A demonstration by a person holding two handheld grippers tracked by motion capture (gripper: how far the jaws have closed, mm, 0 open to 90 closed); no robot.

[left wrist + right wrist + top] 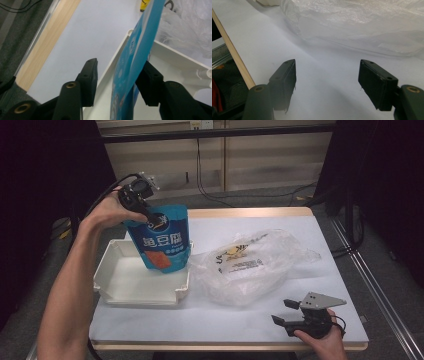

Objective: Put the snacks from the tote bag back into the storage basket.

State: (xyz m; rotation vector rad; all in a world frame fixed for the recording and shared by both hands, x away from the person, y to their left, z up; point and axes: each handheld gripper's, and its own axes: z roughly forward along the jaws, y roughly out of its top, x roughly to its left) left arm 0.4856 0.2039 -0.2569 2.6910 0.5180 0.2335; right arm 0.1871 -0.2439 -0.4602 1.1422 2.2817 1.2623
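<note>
A blue stand-up pouch [162,242] with white lettering stands upright at the far right corner of a white tray [135,282]. My left gripper [145,212] is at the pouch's top edge, pointing down. In the left gripper view the pouch [135,57] runs between the jaws of that gripper [120,62]. It lies against the right-hand jaw, with a wide gap to the other, so the gripper is open. My right gripper [281,311] rests low near the table's front right edge. It is open with nothing between its jaws [327,65].
A crumpled clear plastic bag [250,262] with yellow and black print lies on the white table [225,320] right of the tray, just ahead of the right gripper [362,22]. The table's wooden edge [232,52] lies close to that gripper.
</note>
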